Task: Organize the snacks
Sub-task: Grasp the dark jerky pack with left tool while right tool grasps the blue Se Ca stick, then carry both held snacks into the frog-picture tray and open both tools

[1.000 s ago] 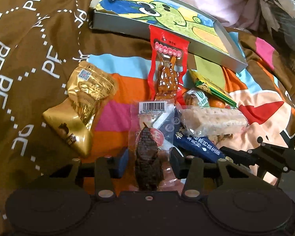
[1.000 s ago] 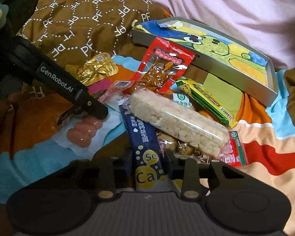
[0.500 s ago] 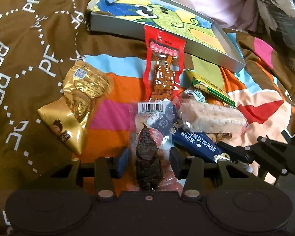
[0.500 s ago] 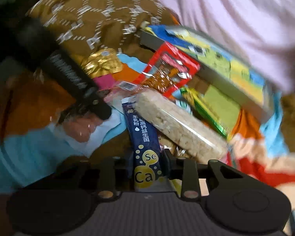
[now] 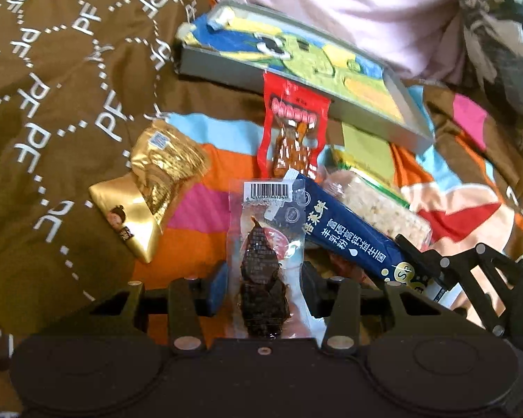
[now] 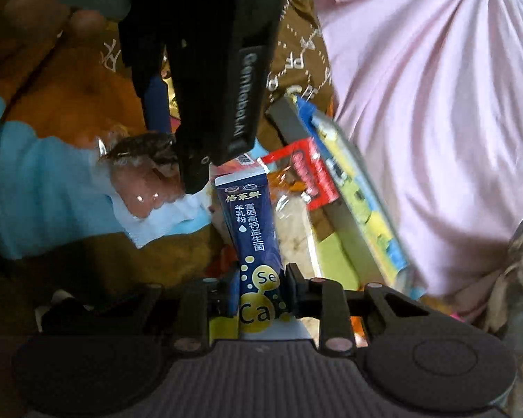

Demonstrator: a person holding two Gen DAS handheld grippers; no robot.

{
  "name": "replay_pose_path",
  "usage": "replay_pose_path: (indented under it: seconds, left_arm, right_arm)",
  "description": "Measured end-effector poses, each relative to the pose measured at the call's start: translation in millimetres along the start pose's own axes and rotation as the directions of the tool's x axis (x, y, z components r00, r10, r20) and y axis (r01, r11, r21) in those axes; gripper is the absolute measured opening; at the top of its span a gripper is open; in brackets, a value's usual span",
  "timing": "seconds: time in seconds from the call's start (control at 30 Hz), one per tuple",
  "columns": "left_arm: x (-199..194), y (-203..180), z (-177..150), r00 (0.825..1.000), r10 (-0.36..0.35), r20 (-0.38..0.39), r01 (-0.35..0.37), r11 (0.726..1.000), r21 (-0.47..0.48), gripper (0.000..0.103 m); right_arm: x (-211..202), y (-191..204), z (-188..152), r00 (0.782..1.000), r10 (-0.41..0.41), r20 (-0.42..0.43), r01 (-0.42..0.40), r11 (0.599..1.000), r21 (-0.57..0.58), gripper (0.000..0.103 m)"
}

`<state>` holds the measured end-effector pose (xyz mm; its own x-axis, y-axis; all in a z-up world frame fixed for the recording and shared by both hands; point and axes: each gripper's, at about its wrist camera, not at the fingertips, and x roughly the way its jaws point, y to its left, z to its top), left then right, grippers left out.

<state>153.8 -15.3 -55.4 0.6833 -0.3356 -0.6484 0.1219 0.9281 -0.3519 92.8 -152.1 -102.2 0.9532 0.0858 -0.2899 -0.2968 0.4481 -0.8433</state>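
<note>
Between right claw (image 6: 259,287) pads: blue sachet (image 6: 249,223), lengthwise forward.

The bedspread (image 5: 52,122) is brown with white dotted diamonds and white letters, and its other part (image 5: 205,216) carries blocks of orange, pink, sky blue and red. A gold foil packet (image 5: 150,188) shows a small cartoon figure. The sachet (image 5: 334,230) is navy with white writing and yellow dots. The tray (image 5: 296,59) is grey, its inside painted blue, green and yellow. One snack packet (image 5: 293,122) is red and clear. The cloth (image 6: 429,104) is pale pink.
</note>
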Motion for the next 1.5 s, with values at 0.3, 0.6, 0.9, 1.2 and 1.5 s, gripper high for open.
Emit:
replay_pose_path:
  seconds: [0.3, 0.6, 0.9, 1.2, 1.5]
  left_arm:
    - [-28.5, -8.1, 5.1, 0.993, 0.027, 0.113, -0.025, 1.000, -0.019, 0.046]
    - [-39.5, -38.9, 29.4, 0.981, 0.034, 0.191, -0.025, 0.998, -0.051, 0.046]
    - [-11.0, -83.0, 89.0, 0.969, 0.062, 0.239, -0.044, 0.996, -0.079, 0.047]
    - [43.5, -101.6, 153.7, 0.957, 0.150, 0.247, -0.132, 0.987, -0.089, 0.047]
    - [99.6, -107.8, 192.3, 0.954, 0.176, 0.242, -0.129, 0.972, -0.198, 0.047]
  right_arm:
    - [-14.3, -6.3, 6.3, 0.994, -0.075, 0.078, 0.073, 0.997, 0.028, 0.029]
    - [-12.0, -30.9, 10.8, 0.988, -0.118, 0.097, 0.106, 0.987, 0.118, 0.029]
    - [38.5, -93.0, -1.6, 0.971, -0.238, 0.006, 0.223, 0.919, 0.325, 0.029]
    - [94.3, -141.6, -12.7, 0.957, -0.284, -0.054, 0.277, 0.844, 0.459, 0.030]
    - [144.1, -165.3, -26.2, 0.979, -0.192, -0.072, 0.198, 0.787, 0.585, 0.030]
